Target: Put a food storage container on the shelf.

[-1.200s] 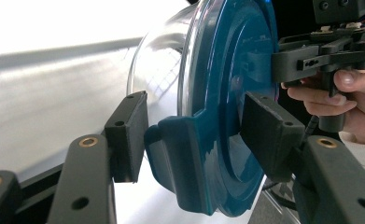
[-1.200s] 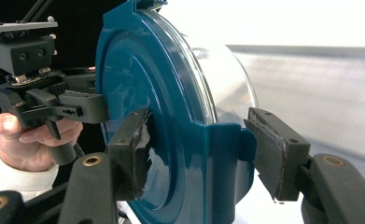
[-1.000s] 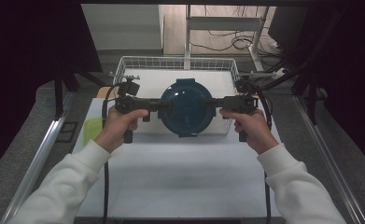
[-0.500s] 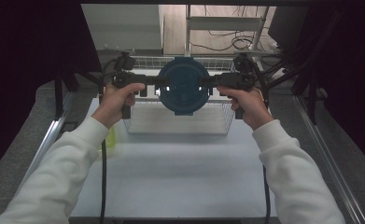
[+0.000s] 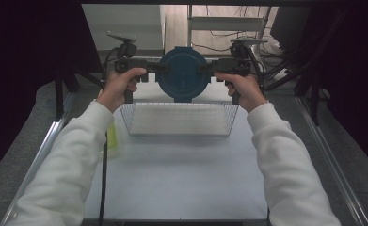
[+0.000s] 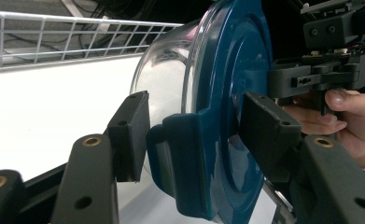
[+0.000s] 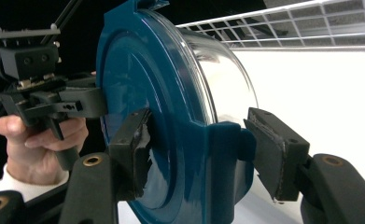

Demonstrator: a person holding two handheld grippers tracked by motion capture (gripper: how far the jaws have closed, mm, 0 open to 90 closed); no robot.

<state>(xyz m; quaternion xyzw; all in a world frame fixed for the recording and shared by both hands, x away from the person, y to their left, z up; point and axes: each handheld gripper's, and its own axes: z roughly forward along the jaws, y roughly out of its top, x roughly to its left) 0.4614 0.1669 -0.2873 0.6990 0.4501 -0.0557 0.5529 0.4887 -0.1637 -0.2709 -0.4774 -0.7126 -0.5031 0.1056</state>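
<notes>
Jaws first: your left gripper (image 6: 189, 140) straddles the side latch tab of the round clear container with the dark blue plastic lid (image 5: 183, 73). One pad lies against the lid face, the other sits just off the clear wall, with a sliver of gap showing. Your right gripper (image 7: 196, 154) mirrors that on the opposite tab, one pad at the lid face and the far pad standing slightly clear. Whether either pair truly clamps, I cannot tell; the container hangs between them, so some hold seems likely.

Container is carried on edge, lid facing you, clear bowl facing away, its axis running away from you. It hangs above the far rim of the white wire basket (image 5: 179, 134) on the white table (image 5: 172, 179). Both hands are equally near it, one at each side.

Lid looks seated, with raised concentric rings; bowl appears empty.
</notes>
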